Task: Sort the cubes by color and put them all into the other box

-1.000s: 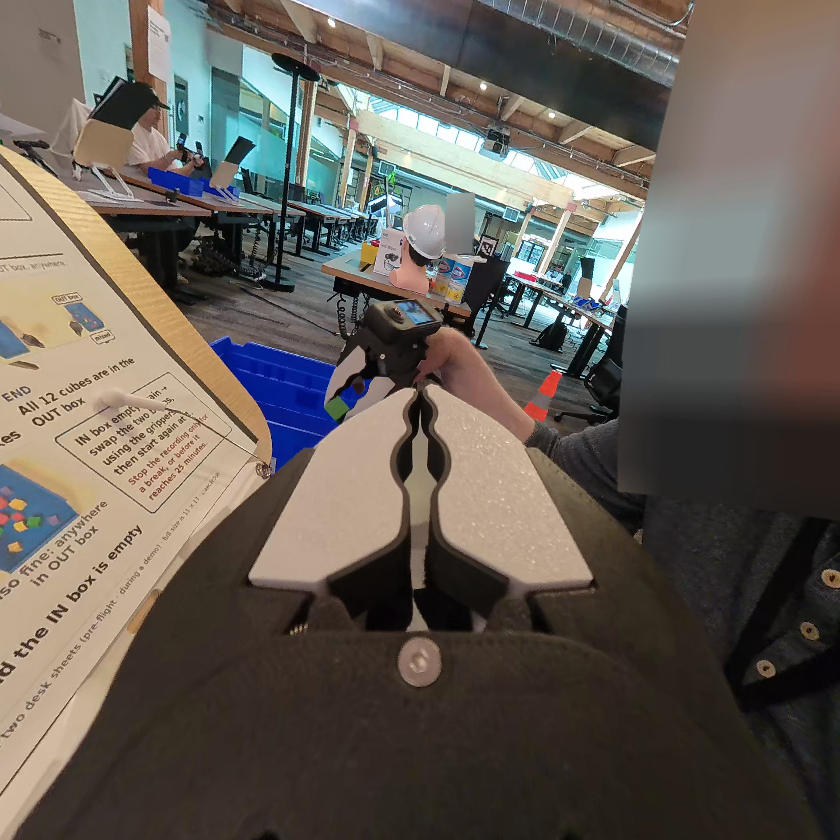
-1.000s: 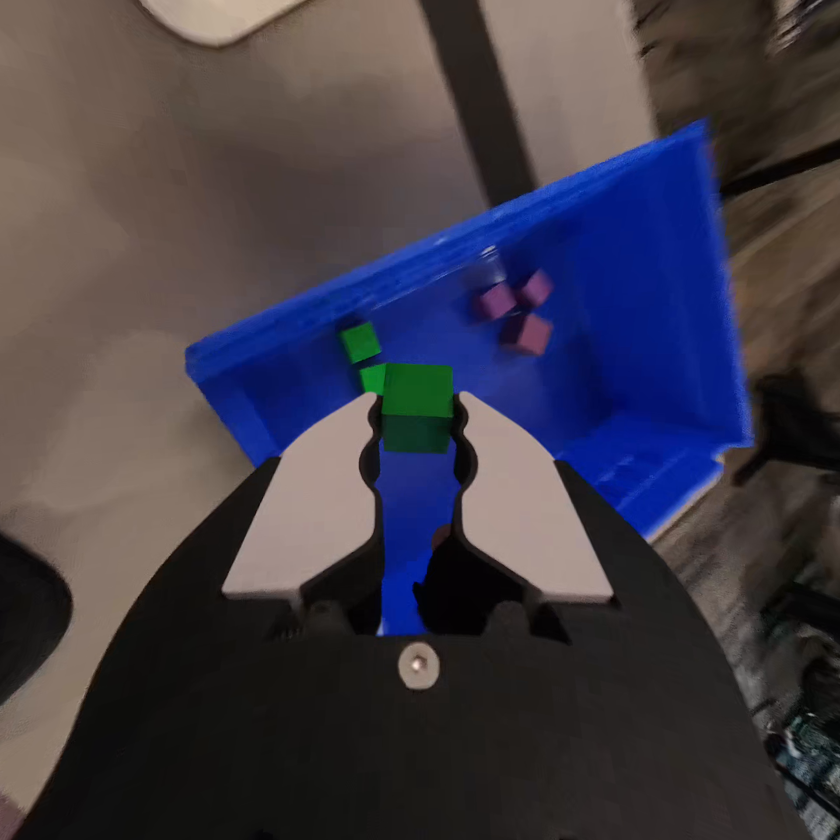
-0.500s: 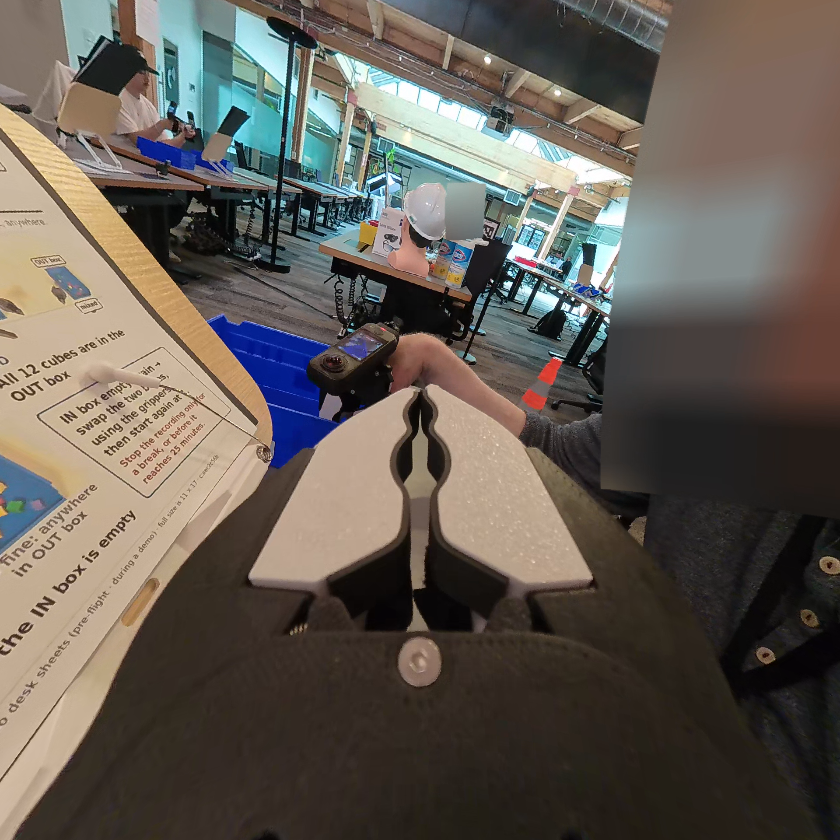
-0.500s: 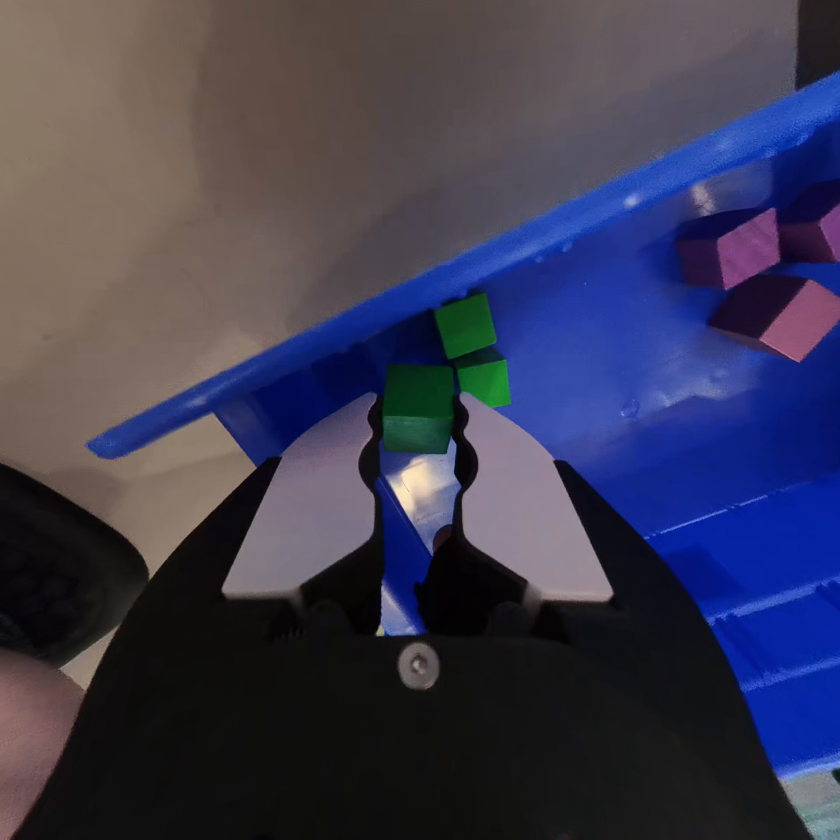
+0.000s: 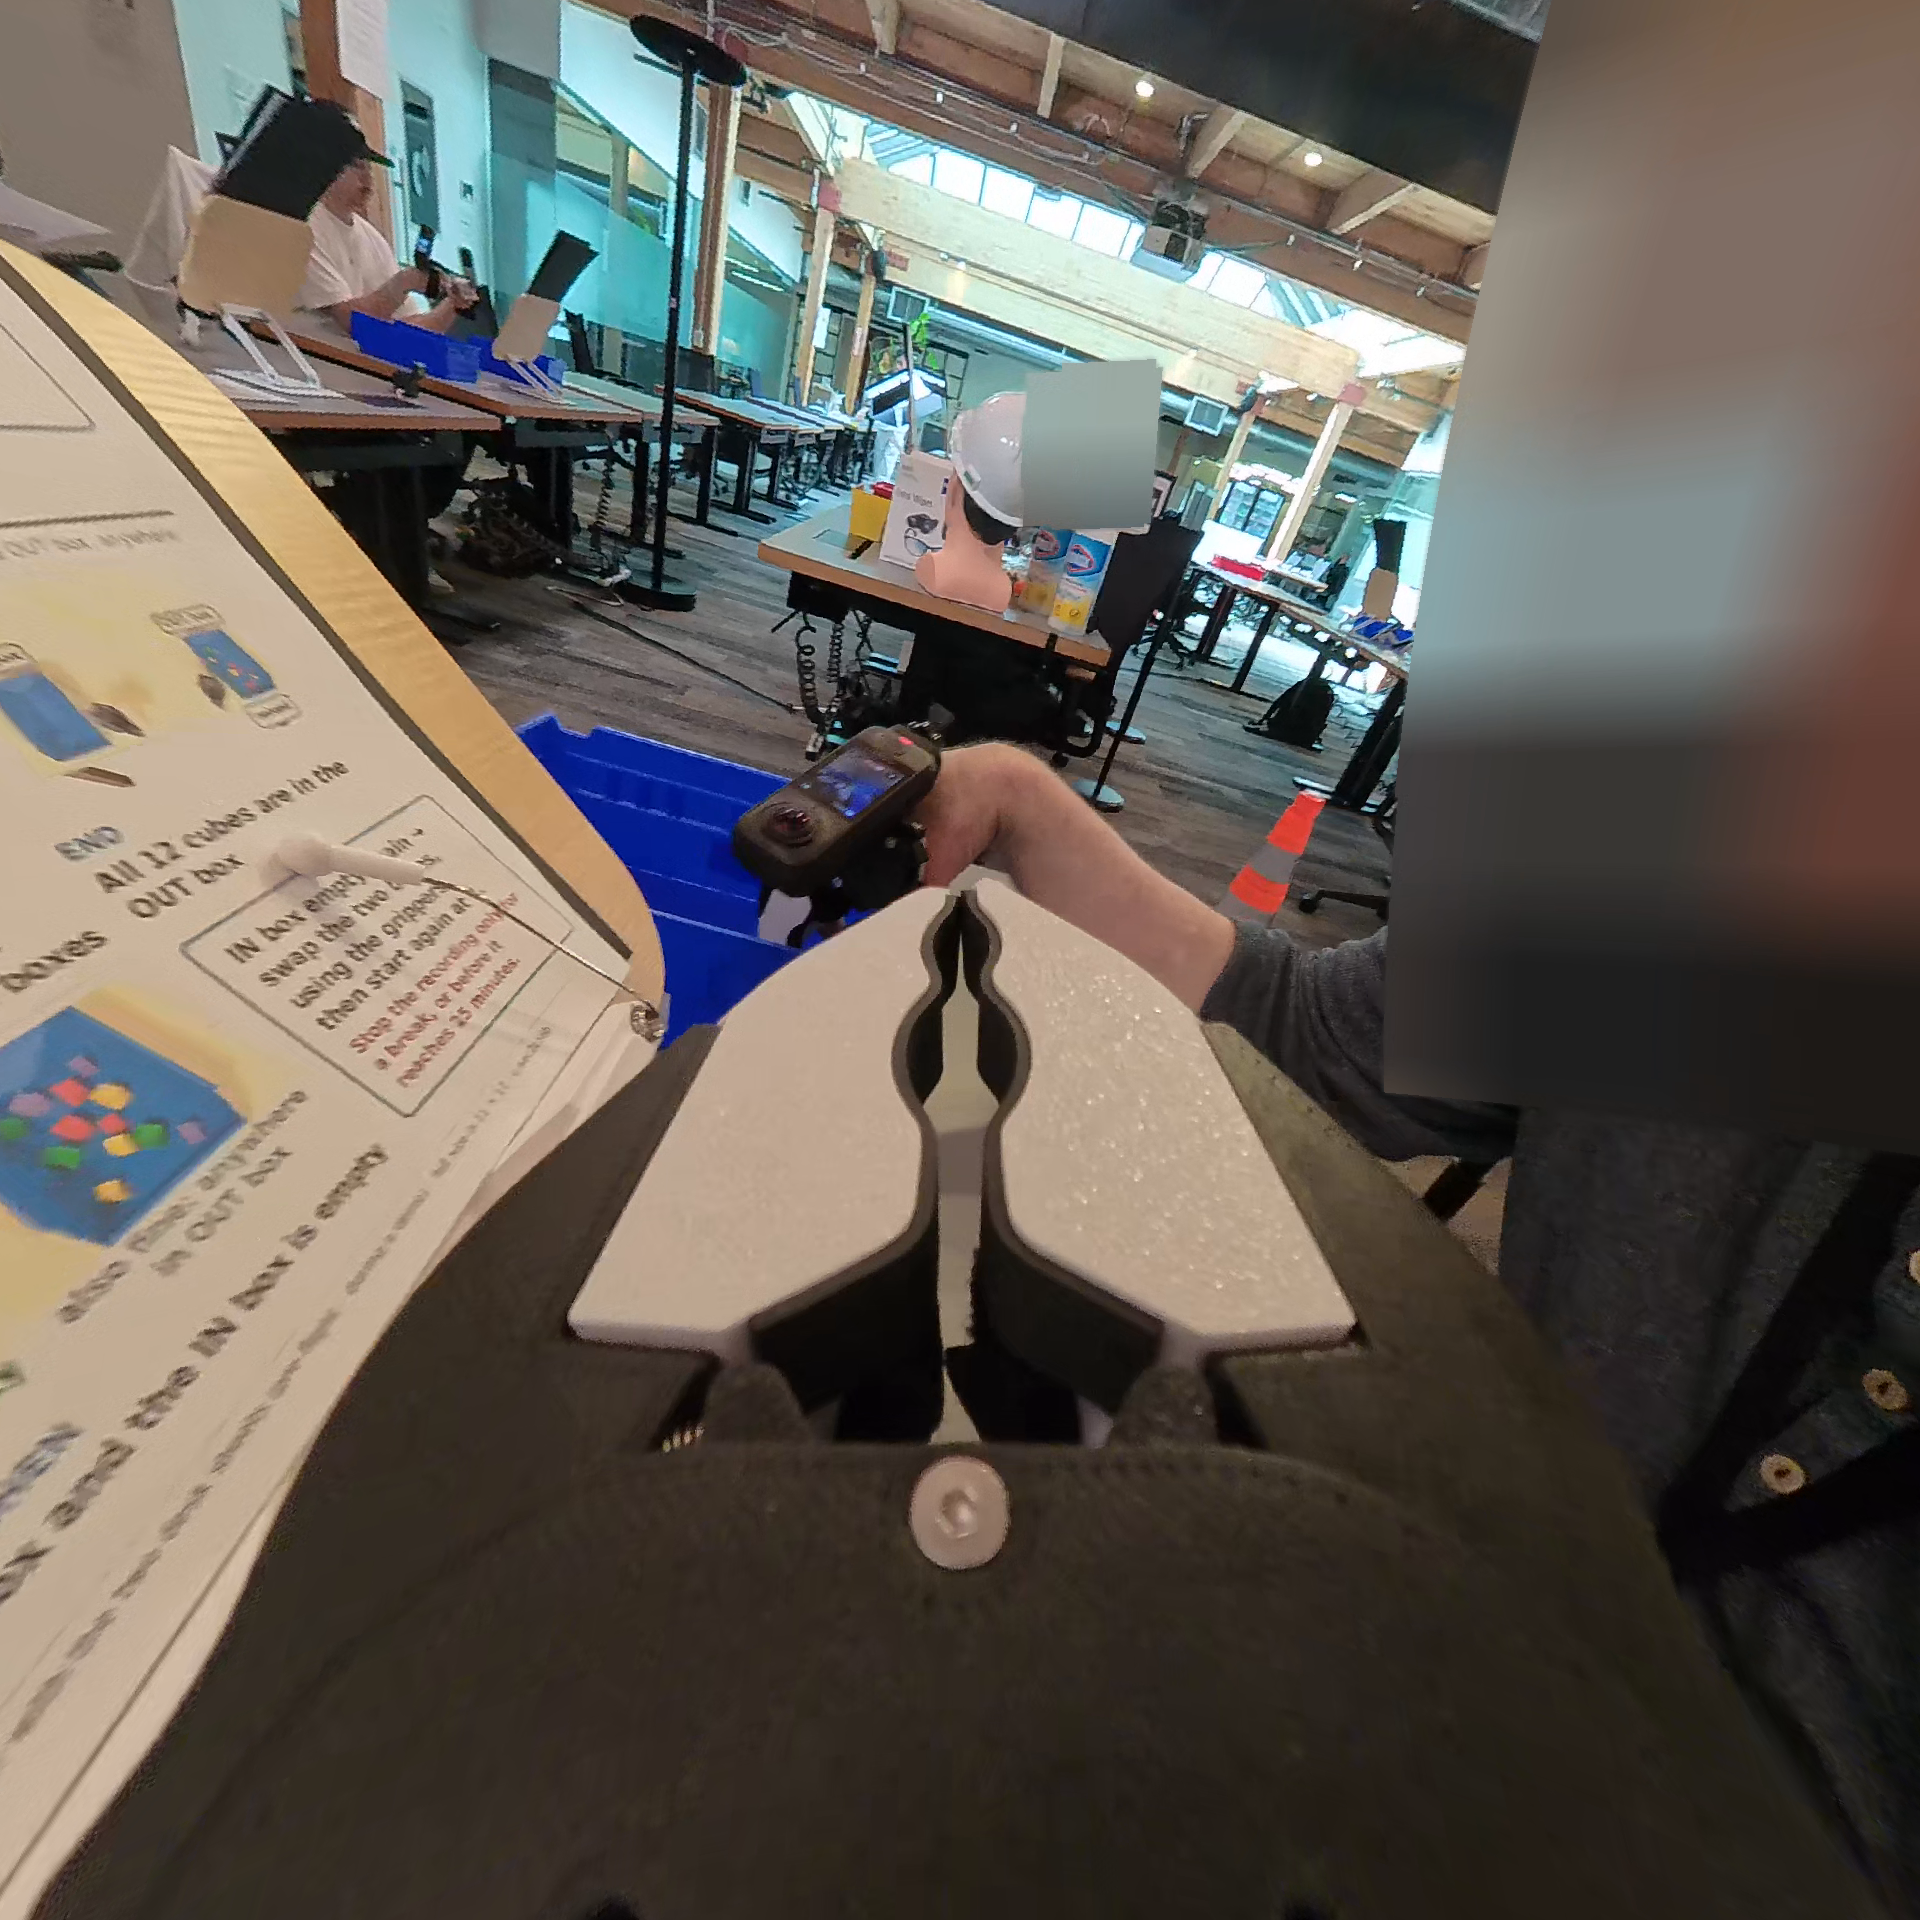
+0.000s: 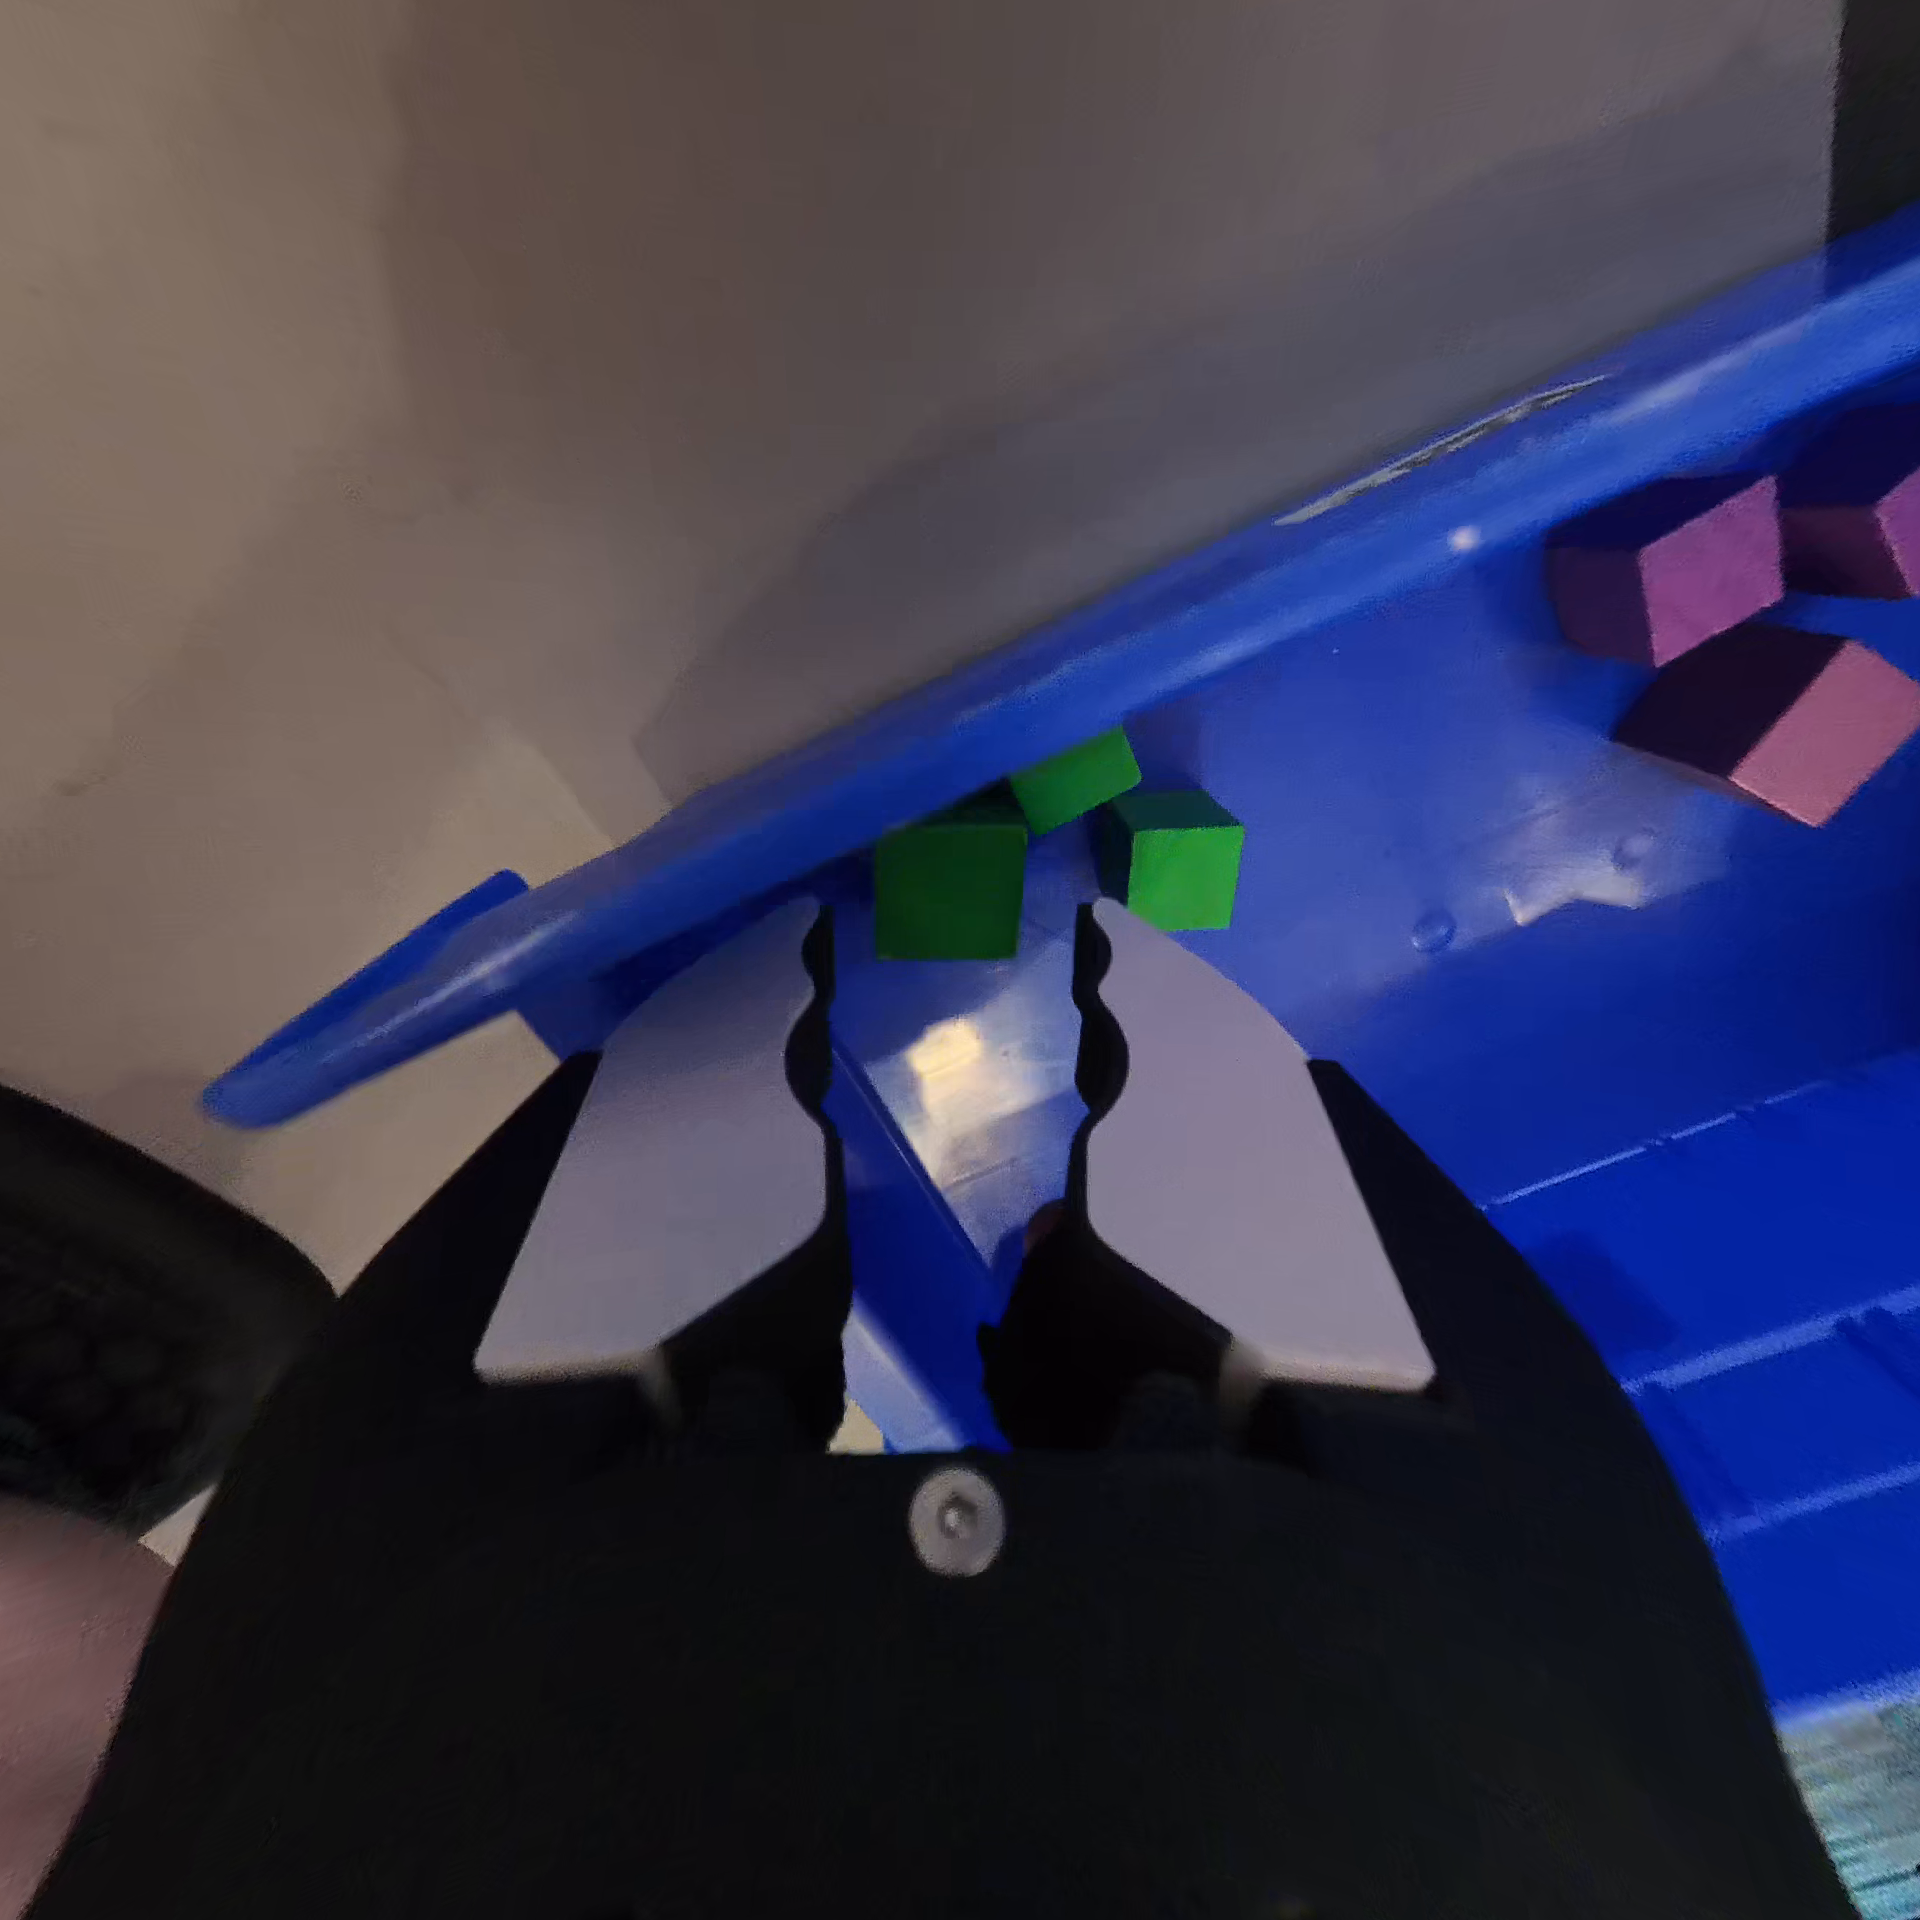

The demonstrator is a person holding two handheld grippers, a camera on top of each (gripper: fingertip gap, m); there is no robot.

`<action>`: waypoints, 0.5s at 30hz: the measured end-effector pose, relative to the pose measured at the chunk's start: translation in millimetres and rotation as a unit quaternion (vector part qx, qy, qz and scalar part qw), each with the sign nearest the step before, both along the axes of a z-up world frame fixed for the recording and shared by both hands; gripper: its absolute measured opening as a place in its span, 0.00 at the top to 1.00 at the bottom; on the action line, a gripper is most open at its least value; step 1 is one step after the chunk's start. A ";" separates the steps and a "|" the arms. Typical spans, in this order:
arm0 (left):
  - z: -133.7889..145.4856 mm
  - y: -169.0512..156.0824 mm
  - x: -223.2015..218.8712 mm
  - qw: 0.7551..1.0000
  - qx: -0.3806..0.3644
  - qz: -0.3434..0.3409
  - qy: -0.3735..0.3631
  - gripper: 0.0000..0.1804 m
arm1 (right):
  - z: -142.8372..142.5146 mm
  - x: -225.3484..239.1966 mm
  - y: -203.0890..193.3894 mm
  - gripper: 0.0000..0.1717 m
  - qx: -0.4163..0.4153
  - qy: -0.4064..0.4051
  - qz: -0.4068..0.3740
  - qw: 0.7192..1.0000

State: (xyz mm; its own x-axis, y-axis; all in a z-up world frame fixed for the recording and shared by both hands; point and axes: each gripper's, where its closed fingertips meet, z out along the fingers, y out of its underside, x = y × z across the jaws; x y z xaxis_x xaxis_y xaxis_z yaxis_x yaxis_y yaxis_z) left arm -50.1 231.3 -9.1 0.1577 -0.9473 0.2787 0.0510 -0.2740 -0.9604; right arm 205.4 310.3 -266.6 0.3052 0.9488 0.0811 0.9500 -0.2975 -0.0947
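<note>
Green cubes sit together in a corner of the blue box (image 6: 1455, 831), close under its rim. The nearest green cube (image 6: 948, 888) lies just ahead of the right gripper (image 6: 951, 914), whose white fingers (image 6: 686, 1122) stand apart, with a clear gap on each side of the cube; nothing is pressed between them. A second green cube (image 6: 1075, 774) leans against the box wall behind it, and a third (image 6: 1184, 868) rests just to the right. Three purple cubes (image 6: 1704, 582) form their own cluster farther right on the box floor, well apart from the green ones. Beyond the rim lies the pale worktop (image 6: 727, 416).

From the left wrist view, the left gripper (image 5: 958, 914) is closed, its fingers (image 5: 800, 1122) meeting at the tips with nothing between them, raised well above the box and pointing out over the room. Beyond its tips, a hand (image 5: 997, 821) holds the right gripper's camera body (image 5: 836, 821) down into the blue box (image 5: 644, 810). A printed instruction sheet (image 5: 208, 935) on a board stands at the left. Long desks, an orange cone (image 5: 1273, 868) and a white hard hat (image 5: 987, 457) fill the hall behind.
</note>
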 end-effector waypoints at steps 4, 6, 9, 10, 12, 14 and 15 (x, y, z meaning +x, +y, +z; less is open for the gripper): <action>8.7 10.2 -26.9 0.997 0.040 0.054 0.036 1.00 | 19.2 -1.0 -0.5 0.77 0.026 0.018 0.002 1.000; 14.9 21.6 -51.8 0.990 0.070 0.111 0.059 1.00 | 30.2 -2.4 3.1 0.79 0.051 0.025 0.001 0.998; 12.4 42.2 -98.0 0.967 0.094 0.199 0.127 1.00 | 44.5 -9.2 5.1 0.80 0.081 0.039 0.011 0.996; 10.9 50.5 -116.6 0.956 0.098 0.235 0.148 1.00 | 48.3 -11.2 6.1 0.81 0.090 0.041 0.013 0.995; 8.7 63.7 -153.7 0.934 0.102 0.293 0.175 0.99 | 53.9 -16.3 7.2 0.82 0.104 0.045 0.020 0.993; -3.0 74.4 -188.9 0.918 0.074 0.330 0.207 0.95 | 56.8 -22.5 6.9 0.83 0.112 0.048 0.029 0.992; -12.8 79.5 -206.9 0.908 0.054 0.347 0.230 0.92 | 57.2 -25.5 6.7 0.83 0.114 0.049 0.034 0.992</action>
State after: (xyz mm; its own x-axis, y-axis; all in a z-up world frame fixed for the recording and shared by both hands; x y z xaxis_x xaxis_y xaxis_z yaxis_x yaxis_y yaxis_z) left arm -257.1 310.8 -22.0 0.8029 -0.5935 -0.0564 -0.2381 -0.2326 -0.9430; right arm 179.9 317.0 -209.3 0.2589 0.9275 0.2697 0.9500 -0.1941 -0.2445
